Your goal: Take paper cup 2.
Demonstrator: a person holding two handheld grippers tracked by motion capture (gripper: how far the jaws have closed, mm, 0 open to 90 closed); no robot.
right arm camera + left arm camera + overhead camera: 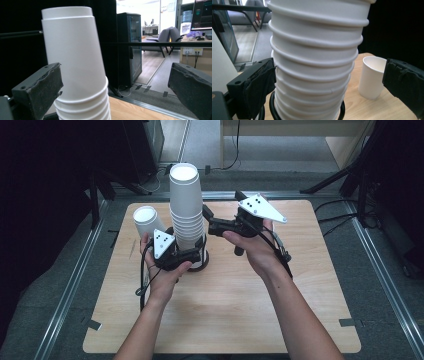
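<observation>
A tall stack of upside-down white paper cups (186, 205) stands in a black ring holder (271, 105) near the middle of the wooden table (225, 310). My left gripper (197, 251) is open at the stack's base. Its jaws straddle the lower cups (314, 62), the left pad (260, 85) touching them and the right pad standing apart. My right gripper (207, 217) is open at the upper part of the stack, coming in from the right. The top cup (72, 50) sits between its jaws, close to the left one. A single white cup (145, 220) stands left of the stack.
The single cup (372, 77) stands just beyond my left gripper's right jaw. Metal rails (75, 280) run along both sides of the table on dark floor. A black cabinet (128, 47) and black stand legs (340, 175) are beyond the far edge.
</observation>
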